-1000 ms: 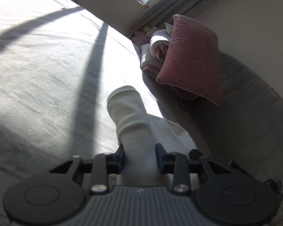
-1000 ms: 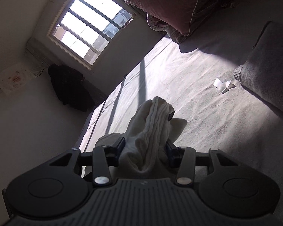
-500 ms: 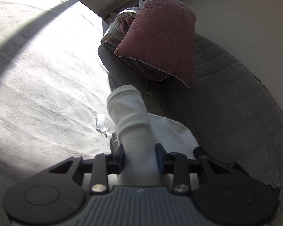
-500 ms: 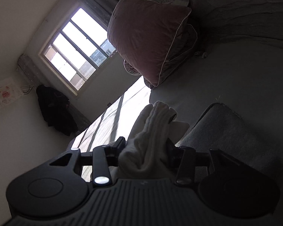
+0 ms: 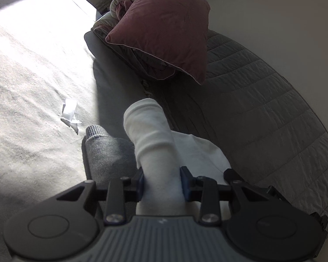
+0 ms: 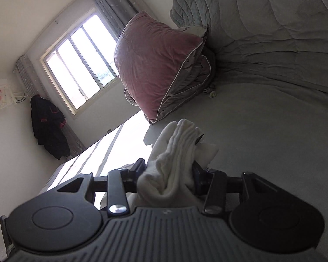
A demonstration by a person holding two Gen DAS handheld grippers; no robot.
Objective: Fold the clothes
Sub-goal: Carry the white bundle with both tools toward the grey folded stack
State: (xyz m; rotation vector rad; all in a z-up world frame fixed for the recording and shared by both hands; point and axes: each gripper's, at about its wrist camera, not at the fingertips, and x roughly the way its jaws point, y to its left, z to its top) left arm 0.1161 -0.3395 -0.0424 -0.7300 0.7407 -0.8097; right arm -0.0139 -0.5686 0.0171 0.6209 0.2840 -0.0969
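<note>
The left gripper (image 5: 163,182) is clamping a white garment (image 5: 152,144), its two pads pressing on either side of a rolled, tube-like fold. That fold's long axis is running straight ahead along the fingers, its rounded cuffed end pointing away from the gripper toward the pink pillow (image 5: 164,24). More of the white cloth is spreading flat just to the right of the fingers. Just to the left of them a grey knitted garment (image 5: 105,150) is lying on the bed sheet (image 5: 26,91), and beyond it a small white scrap (image 5: 70,112).

The right gripper (image 6: 167,175) is squeezing a bunched, pleated wad of the same white garment (image 6: 177,152). The bunch is sticking out forward past the fingertips, its ridges running lengthwise along the fingers and leaning slightly rightward, above the sheet.
</note>
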